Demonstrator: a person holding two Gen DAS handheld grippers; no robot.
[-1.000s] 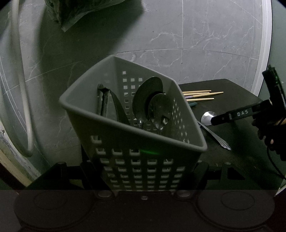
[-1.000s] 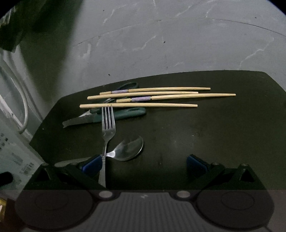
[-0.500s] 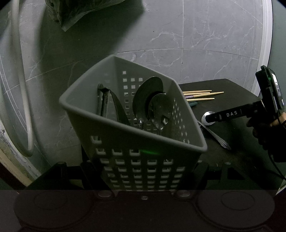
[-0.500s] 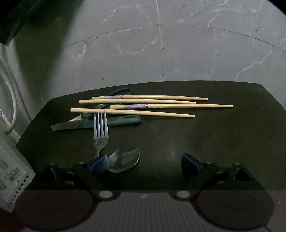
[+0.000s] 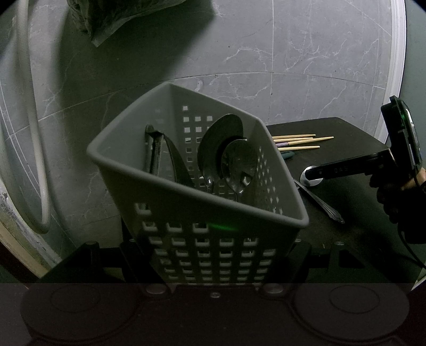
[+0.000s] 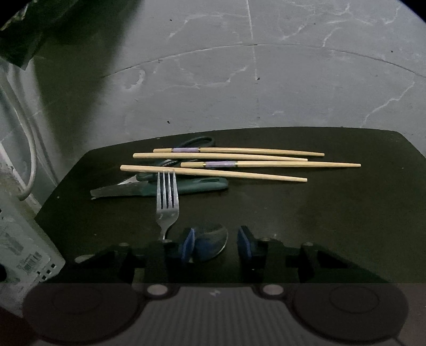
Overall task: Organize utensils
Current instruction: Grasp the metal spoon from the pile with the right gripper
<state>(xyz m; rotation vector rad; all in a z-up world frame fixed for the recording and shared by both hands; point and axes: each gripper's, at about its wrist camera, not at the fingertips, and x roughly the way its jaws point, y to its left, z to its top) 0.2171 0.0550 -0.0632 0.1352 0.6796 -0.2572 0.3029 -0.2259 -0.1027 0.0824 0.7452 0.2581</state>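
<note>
My left gripper [image 5: 213, 252] is shut on a grey perforated basket [image 5: 170, 183] and holds it tilted. Two spoons [image 5: 237, 165] and dark tongs [image 5: 153, 151] stand inside it. My right gripper [image 6: 216, 243] hangs low over the black table [image 6: 319, 213]. Its jaws are closing, with the bowl of a spoon [image 6: 211, 235] between the blue pads [image 6: 187, 243]. A gap still shows at the right pad. A fork [image 6: 167, 202] lies just left of the spoon. Beyond them lie several chopsticks [image 6: 226, 165], a green-handled knife [image 6: 191, 185] and scissors [image 6: 198, 141]. The left wrist view shows the right gripper [image 5: 314, 174] over the spoon.
A white hose [image 5: 34, 133] hangs at the left. A plastic bag [image 5: 119, 16] lies at the top on the grey marble tiles. The basket's labelled corner [image 6: 24, 252] shows at the left of the right wrist view. A person's dark-gloved hand [image 5: 391, 197] grips the right tool.
The right gripper's jaws have narrowed from wide apart to close around the spoon's bowl, and it has shifted over the spoon. The left gripper and basket have not moved.
</note>
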